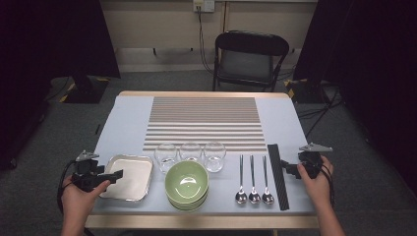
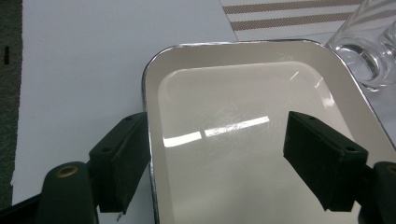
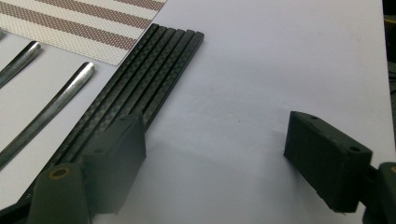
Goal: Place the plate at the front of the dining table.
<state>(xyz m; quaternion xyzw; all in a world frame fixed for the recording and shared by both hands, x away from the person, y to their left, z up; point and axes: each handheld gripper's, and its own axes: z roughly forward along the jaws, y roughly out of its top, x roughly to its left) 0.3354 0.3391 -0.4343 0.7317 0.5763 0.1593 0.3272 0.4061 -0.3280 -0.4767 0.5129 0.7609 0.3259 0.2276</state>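
Observation:
A shiny square cream tray (image 1: 129, 158) lies at the front left of the table. My left gripper (image 1: 116, 175) is open at its left edge. In the left gripper view the left gripper (image 2: 219, 158) straddles the tray's (image 2: 233, 93) left rim, one jaw outside on the table, the other above the tray's inside. A bundle of black chopsticks (image 1: 278, 177) lies at the front right. My right gripper (image 1: 286, 167) is open beside it. In the right gripper view the right gripper (image 3: 215, 163) has its left jaw over the chopsticks (image 3: 154, 70) and its right jaw over bare table.
Stacked green bowls (image 1: 187, 182) sit at front centre, with three clear glasses (image 1: 190, 151) behind them. Three spoons (image 1: 253, 179) lie left of the chopsticks. A striped placemat (image 1: 204, 123) covers the far middle. A chair (image 1: 251, 59) stands beyond the table.

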